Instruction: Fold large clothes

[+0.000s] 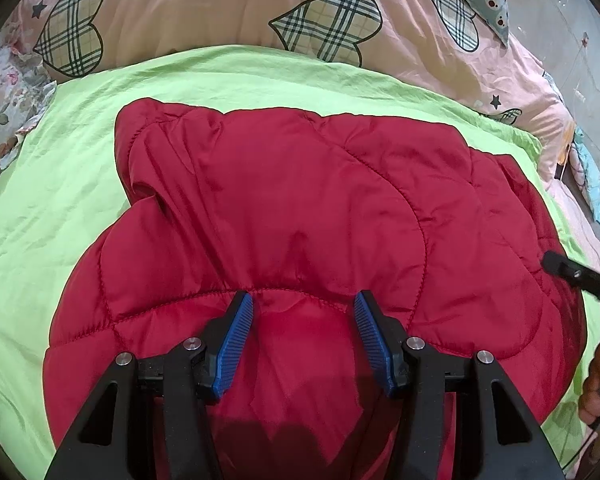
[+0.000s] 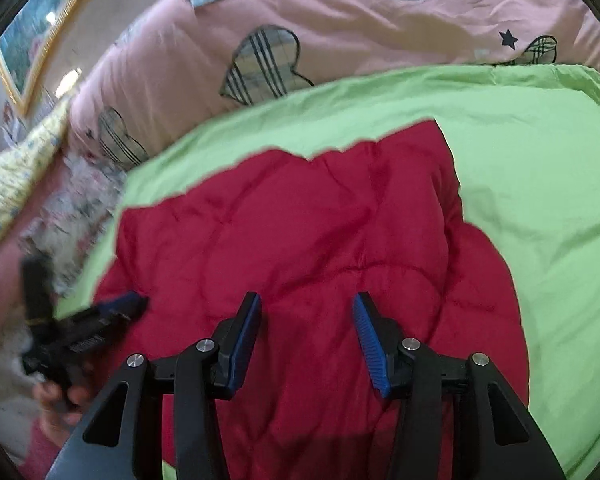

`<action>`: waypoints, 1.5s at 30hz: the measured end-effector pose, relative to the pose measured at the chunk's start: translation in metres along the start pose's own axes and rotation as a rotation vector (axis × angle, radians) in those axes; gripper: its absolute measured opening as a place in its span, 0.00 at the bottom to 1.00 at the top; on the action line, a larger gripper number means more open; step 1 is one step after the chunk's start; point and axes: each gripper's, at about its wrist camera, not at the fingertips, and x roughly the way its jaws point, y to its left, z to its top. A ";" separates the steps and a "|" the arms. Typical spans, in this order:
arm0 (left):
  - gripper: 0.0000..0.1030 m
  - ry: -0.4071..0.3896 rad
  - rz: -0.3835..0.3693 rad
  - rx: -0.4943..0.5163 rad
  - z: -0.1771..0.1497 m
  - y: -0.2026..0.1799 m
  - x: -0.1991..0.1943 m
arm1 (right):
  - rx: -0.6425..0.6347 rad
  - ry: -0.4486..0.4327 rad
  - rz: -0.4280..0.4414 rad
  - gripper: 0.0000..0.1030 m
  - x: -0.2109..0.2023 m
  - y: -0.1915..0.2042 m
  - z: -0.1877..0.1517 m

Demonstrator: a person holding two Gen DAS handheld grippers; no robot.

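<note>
On the green sheet (image 1: 80, 184) lies one red quilted jacket (image 1: 300, 208); both grippers, left gripper (image 1: 304, 304) and right gripper (image 2: 306, 304), hover with jaws apart, holding nothing

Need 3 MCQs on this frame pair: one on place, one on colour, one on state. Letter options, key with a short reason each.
1. Where does the red quilted padded jacket lie?
A. on the light green sheet
B. on a wooden floor
C. on a hanger

2. What colour are the ribbed pads on the left tongs?
A. yellow
B. blue
C. white

3. How do the right tongs stand?
A. clamped on a sleeve
B. shut on a zip
C. apart, with nothing pinched between them

Key:
1 A: green cloth shows all around the jacket's edges, over a pink quilt with checked hearts.
2 B: both pads are blue against black arms.
3 C: the jacket's flat surface shows in the gap between the pads, and neither pad presses on it.
</note>
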 end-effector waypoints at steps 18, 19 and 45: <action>0.51 -0.022 0.047 -0.038 -0.028 0.003 -0.067 | 0.030 0.001 -0.053 0.45 0.010 -0.016 -0.007; 0.51 -0.011 0.048 -0.038 -0.030 0.005 -0.065 | 0.031 0.002 -0.057 0.45 0.010 -0.016 -0.007; 0.71 -0.008 0.288 0.087 -0.051 -0.053 -0.077 | -0.128 0.024 -0.179 0.59 -0.019 0.035 -0.048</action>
